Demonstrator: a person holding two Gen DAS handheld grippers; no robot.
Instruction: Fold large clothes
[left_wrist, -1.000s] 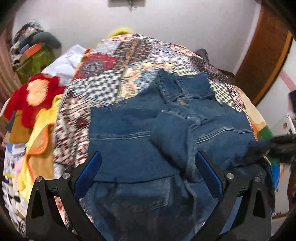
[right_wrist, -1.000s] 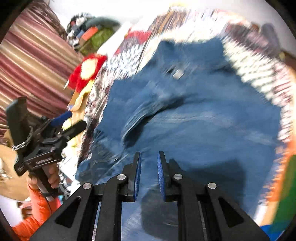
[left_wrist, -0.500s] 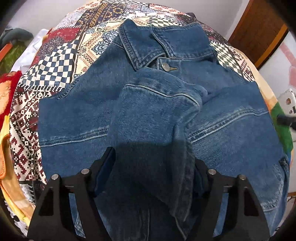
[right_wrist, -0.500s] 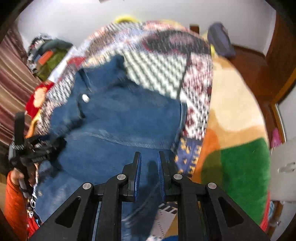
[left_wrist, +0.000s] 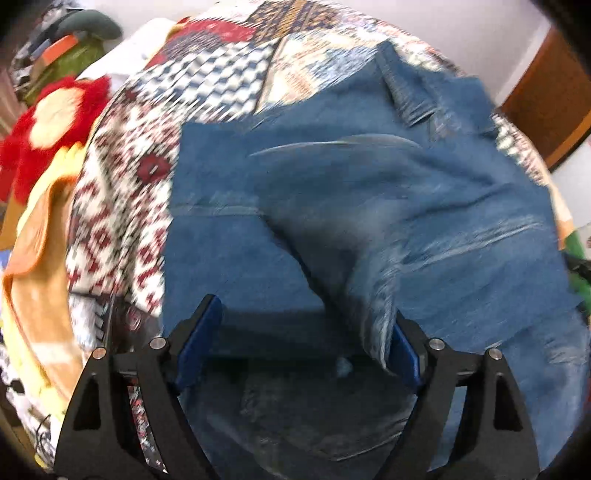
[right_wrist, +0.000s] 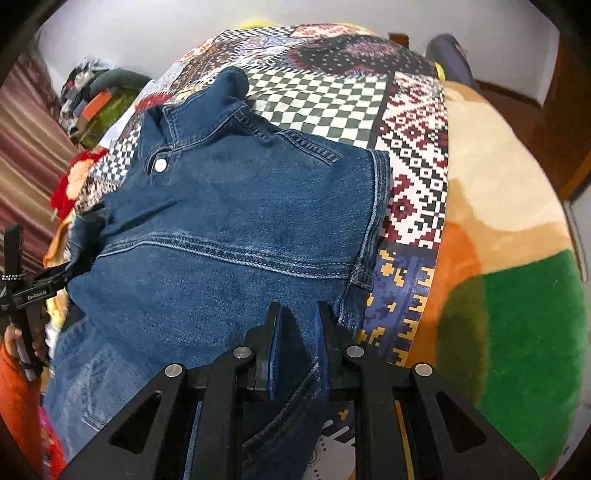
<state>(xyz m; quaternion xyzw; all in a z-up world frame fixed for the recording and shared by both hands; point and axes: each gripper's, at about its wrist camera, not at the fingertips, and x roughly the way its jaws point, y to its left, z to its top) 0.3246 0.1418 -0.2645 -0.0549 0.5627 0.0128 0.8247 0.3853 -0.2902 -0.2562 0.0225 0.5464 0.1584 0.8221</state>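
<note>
A blue denim jacket (right_wrist: 236, 221) lies spread on a patchwork bedspread (right_wrist: 332, 96), collar at the far end. In the left wrist view the jacket (left_wrist: 461, 229) is blurred; a folded sleeve (left_wrist: 351, 229) runs across it toward the right finger. My left gripper (left_wrist: 299, 339) is open, just above the jacket's lower part, with the sleeve end against its right pad. My right gripper (right_wrist: 297, 328) is nearly shut, jaws a narrow gap apart, with denim of the jacket's hem between them. The left gripper also shows at the left edge of the right wrist view (right_wrist: 40, 284).
A red and cream plush item (left_wrist: 48, 122) and yellow-orange cloth (left_wrist: 37, 258) lie left of the bed. A clothes pile (right_wrist: 99, 99) sits at the far left. An orange, cream and green blanket (right_wrist: 509, 258) covers the bed's right side. A wooden door (left_wrist: 554, 92) stands right.
The left gripper has pulled back and left from over the folded sleeve. The right gripper has moved forward over the jacket's right hem edge, its narrow gap unchanged.
</note>
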